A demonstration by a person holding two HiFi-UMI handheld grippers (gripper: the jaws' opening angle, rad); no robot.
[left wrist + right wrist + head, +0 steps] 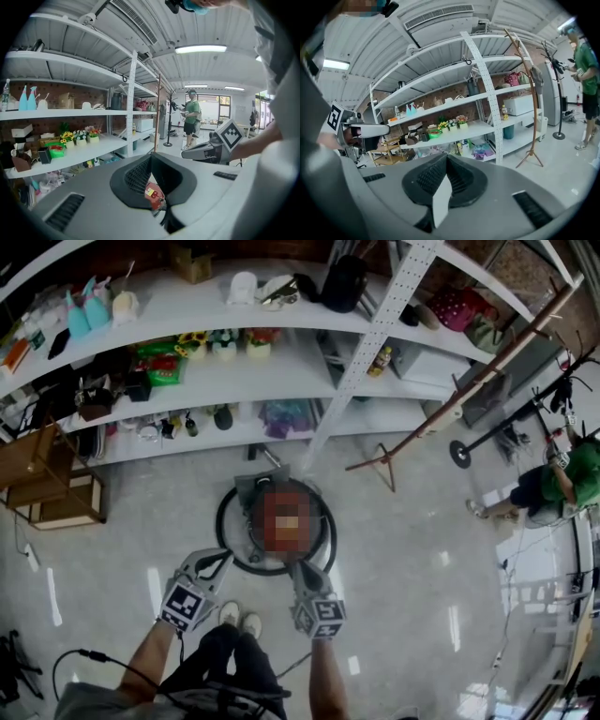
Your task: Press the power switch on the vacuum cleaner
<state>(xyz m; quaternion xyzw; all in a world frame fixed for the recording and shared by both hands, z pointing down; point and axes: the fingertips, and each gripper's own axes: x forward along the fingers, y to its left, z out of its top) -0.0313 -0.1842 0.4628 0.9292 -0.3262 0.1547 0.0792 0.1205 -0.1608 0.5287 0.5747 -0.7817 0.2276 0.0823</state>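
Both pairs of jaws closed, empty: left gripper (223, 559), right gripper (300, 570). Vacuum cleaner (248, 491) on floor just beyond both tips; switch not discernible. Best to lead with 1 closed tip, press squarely, hold the other clear.

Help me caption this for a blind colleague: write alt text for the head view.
Seen from above, the left gripper and right gripper, both shut, point at a round vacuum cleaner on the floor. Stocked white shelves stand behind it.
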